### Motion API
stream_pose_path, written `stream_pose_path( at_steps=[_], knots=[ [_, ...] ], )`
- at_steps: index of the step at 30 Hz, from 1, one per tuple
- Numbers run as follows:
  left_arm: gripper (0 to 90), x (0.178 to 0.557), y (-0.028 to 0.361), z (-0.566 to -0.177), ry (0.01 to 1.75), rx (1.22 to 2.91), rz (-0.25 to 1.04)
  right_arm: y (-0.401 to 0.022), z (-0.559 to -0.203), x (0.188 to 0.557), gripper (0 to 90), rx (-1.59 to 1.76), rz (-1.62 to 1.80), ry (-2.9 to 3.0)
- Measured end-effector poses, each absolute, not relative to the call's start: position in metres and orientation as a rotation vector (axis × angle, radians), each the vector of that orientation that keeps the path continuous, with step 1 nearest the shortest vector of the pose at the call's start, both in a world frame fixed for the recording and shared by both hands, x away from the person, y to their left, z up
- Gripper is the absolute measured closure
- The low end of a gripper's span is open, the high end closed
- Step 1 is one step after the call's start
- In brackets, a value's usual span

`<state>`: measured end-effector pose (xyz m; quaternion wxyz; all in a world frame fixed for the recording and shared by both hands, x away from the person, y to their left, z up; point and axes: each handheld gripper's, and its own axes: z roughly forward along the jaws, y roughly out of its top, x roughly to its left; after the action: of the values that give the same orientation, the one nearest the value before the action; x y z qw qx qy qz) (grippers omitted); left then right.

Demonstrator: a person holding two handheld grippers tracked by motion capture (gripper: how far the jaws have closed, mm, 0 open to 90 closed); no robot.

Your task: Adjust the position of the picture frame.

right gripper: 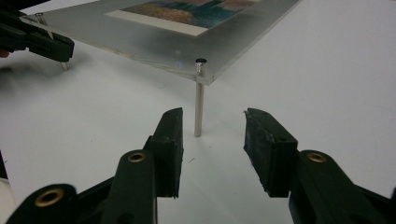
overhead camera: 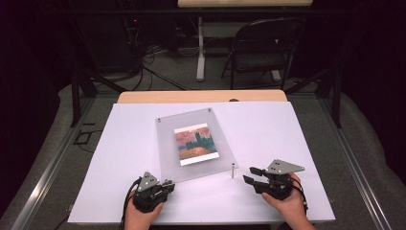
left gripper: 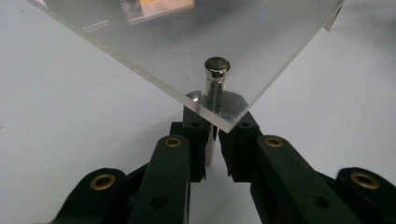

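Acrylic sheet (overhead camera: 194, 146) with a painted print (overhead camera: 196, 143) sandwiched in it lies on the white table (overhead camera: 119, 191) in the high view, its near corners raised on metal standoff pins. The left gripper (overhead camera: 167, 184) meets the near-left corner; the right gripper (overhead camera: 250, 175) sits just beside the near-right pin (overhead camera: 232, 170).

In the left gripper view, the jaws are pinched on the left pin (left gripper: 215, 93) under the corner, so the step looks like gripping that standoff. Next comes turning or steadying it without tipping the sheet. The pin's foot is hidden.

In the right gripper view, the jaws stand half apart, empty, the pin (right gripper: 199, 100) ahead between them. The far corners are cut off.
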<state>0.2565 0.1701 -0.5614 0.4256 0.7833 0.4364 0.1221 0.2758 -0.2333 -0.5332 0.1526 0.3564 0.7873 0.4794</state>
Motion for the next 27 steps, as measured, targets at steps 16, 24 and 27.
stream_pose_path(
  at_steps=[16,24,27],
  knots=[
    [85.0,0.258,0.174,-0.558,1.106,1.929,0.277,-0.226,-0.537,0.281,63.5,1.052,1.378,2.295],
    [85.1,0.262,0.185,-0.548,1.107,1.874,0.277,-0.214,-0.539,0.290,64.8,1.059,1.398,2.313],
    [85.1,0.263,0.188,-0.546,1.106,1.864,0.273,-0.207,-0.539,0.296,66.1,1.064,1.417,2.320]
  ],
)
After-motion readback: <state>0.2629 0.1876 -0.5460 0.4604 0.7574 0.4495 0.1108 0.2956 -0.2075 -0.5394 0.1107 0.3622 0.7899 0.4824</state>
